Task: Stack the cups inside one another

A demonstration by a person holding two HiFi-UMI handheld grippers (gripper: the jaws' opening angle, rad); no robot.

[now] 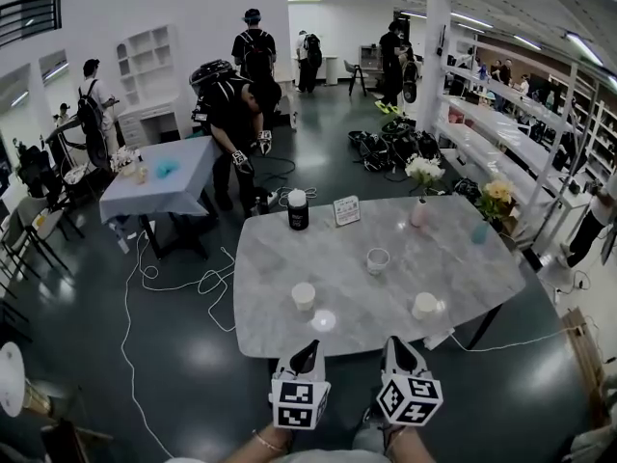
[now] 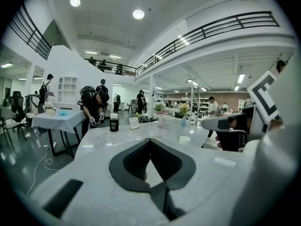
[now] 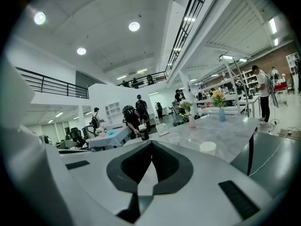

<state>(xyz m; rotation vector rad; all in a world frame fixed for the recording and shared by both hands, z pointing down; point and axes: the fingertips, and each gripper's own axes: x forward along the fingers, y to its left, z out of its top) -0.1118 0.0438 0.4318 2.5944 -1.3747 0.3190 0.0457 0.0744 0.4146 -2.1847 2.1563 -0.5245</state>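
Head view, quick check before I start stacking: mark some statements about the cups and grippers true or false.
1. The left white cup, the clear cup and the right white cup stand apart on the marble table, none nested. True.
2. The right gripper holds a cup. False: its jaws are shut on nothing.
3. The left gripper is shut and empty. True.
4. The black canister stands between the white cups. False: it stands near the table's far edge, beside the sign card.
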